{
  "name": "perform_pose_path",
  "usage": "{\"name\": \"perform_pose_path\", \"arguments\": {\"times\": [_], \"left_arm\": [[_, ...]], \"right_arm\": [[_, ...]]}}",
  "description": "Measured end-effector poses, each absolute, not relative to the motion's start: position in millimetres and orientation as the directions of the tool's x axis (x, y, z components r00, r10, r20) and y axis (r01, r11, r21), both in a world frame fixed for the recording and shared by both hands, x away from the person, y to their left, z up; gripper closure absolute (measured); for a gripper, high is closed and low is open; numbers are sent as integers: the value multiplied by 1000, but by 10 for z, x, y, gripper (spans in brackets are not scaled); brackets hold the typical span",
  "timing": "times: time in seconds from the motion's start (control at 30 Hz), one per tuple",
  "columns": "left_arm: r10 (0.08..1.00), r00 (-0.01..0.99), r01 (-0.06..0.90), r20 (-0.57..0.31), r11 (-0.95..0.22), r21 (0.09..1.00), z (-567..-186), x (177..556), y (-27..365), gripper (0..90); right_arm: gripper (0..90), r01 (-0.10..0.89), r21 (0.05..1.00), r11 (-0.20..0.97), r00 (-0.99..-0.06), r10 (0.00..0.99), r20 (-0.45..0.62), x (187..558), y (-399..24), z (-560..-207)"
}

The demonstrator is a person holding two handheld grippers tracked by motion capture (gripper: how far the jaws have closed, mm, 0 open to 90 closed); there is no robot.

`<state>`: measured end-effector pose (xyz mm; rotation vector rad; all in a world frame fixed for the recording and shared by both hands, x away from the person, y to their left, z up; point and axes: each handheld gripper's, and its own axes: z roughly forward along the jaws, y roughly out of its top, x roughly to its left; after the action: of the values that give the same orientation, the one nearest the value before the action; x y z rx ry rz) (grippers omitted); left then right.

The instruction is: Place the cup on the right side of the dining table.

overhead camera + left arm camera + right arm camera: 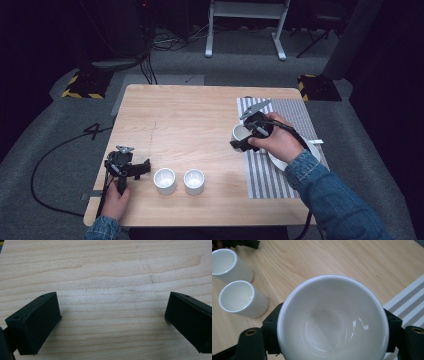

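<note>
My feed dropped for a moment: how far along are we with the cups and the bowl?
Done, by the look of it: two white cups stand side by side on the wooden table. In hand: the right gripper clamps a white bowl by its sides, at the left edge of the striped mat. Left: setting the bowl down. The left gripper is open over bare wood, and a white plate lies on the mat.

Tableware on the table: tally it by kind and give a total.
Cups: 2, upright near the front edge
Bowl: 1, held between the jaws of the right gripper
Plate: 1, on the striped mat, partly hidden by the hand
Total: 4
</note>
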<state>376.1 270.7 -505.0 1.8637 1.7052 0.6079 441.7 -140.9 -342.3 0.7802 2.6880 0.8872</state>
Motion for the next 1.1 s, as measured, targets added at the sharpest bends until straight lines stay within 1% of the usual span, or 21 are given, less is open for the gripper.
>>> {"name": "perform_pose_path", "arguments": {"times": [0.17, 0.27, 0.47, 0.87, 0.97, 1.1], "left_arm": [[995, 99, 753, -28, -57, 656, -5050, 3761, 2708, 2], [995, 99, 753, -28, -57, 656, -5050, 3761, 2708, 2], [995, 99, 753, -28, -57, 656, -5050, 3762, 2707, 2], [994, 101, 752, -28, -58, 656, -5050, 3763, 2707, 3], [994, 101, 752, -29, -57, 656, -5050, 3763, 2707, 3], [995, 99, 752, -30, -55, 657, -5051, 3764, 2705, 3]], "right_arm": [[273, 437, 609, 662, -820, 571, -32, 4537, -1464, -3367], [273, 442, 631, 638, -801, 597, -42, 4679, -1530, -3276], [273, 464, 642, 610, -770, 637, -49, 4882, -1595, -3205], [274, 510, 657, 554, -704, 708, -50, 5256, -1659, -3279], [273, 536, 658, 530, -675, 737, -43, 5407, -1695, -3333], [273, 565, 654, 503, -648, 761, -26, 5520, -1733, -3400]]}}
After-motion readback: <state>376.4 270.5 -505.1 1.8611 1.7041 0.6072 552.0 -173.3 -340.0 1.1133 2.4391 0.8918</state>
